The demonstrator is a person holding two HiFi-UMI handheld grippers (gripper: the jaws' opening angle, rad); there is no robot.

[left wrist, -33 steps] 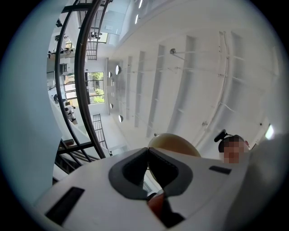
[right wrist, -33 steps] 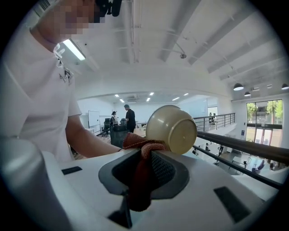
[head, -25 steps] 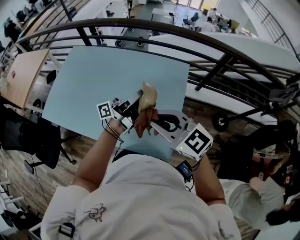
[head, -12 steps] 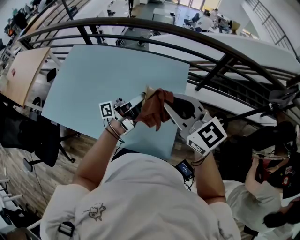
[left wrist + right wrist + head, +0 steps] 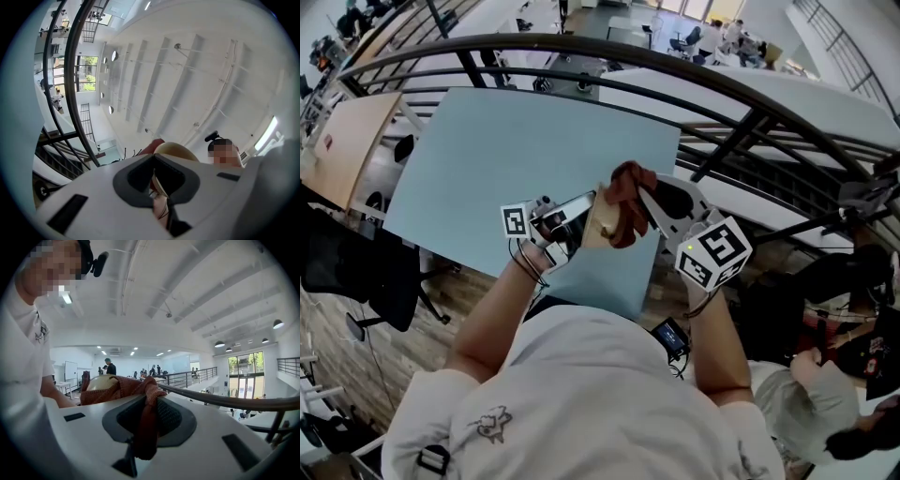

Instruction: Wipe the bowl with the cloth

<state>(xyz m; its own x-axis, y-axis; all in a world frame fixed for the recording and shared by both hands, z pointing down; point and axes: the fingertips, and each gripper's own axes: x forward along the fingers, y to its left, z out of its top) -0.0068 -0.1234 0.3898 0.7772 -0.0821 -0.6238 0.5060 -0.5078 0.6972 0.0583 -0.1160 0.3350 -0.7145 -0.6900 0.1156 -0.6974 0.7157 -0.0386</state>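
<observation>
The cream bowl (image 5: 598, 223) is held in the air above the pale blue worktop (image 5: 506, 150). The left tongs (image 5: 158, 180) pinch its rim, pressed nearly together on it. The reddish-brown cloth (image 5: 136, 387) is draped against the bowl, seemingly over its outer side, and is nipped tight in the right tongs (image 5: 146, 425). A dark railing (image 5: 581, 52) curves beyond the worktop.
</observation>
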